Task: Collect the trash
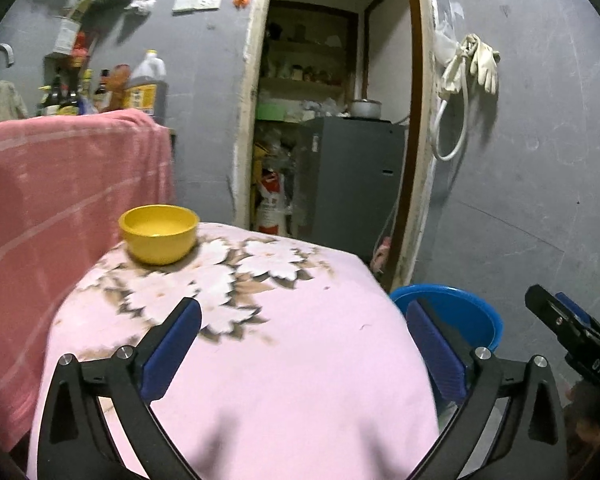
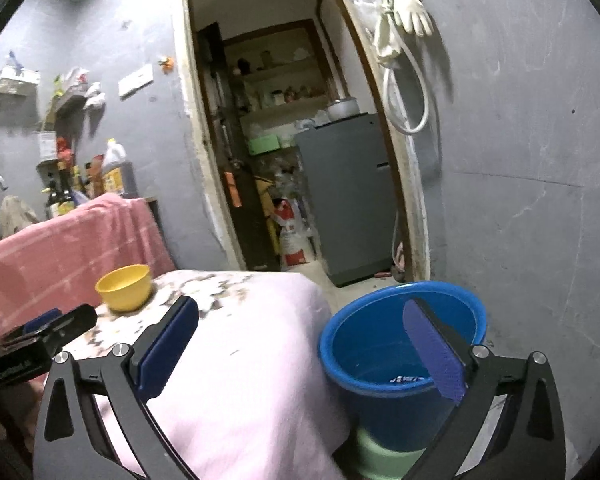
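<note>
Far left there's a pink striped towel (image 1: 60, 184) draped over something, with a cluster of sauce bottles and a big clear plastic oil jug (image 1: 146, 84) behind it against the grey wall. Next over is a small yellow plastic bowl (image 1: 159, 233) sitting upright at the back left corner of a table covered in a pale pink cloth with a white flower print (image 1: 300, 360). Can't tell what, if anything, is in the bowl.

The left gripper (image 1: 304, 344) hovers over the pink cloth with its blue-padded jaws spread wide, nothing between them. The right gripper (image 2: 312, 348) is the same deal, jaws wide apart and holding nothing; its left finger is over the cloth's edge and its right finger is over the bucket's mouth.

Right of the table, just beside its corner and lower down, stands a round blue plastic bucket (image 2: 340, 344) on the floor. Down at the bottom of it there's a small bit of something white and blue (image 2: 408, 380), too small to make out properly.

Behind all that is an open doorway into a storage room with a grey metal cabinet (image 2: 348, 196), and on the far right a pair of cream rubber gloves (image 2: 410, 10) hangs on the wall with a white hose looped under them.
</note>
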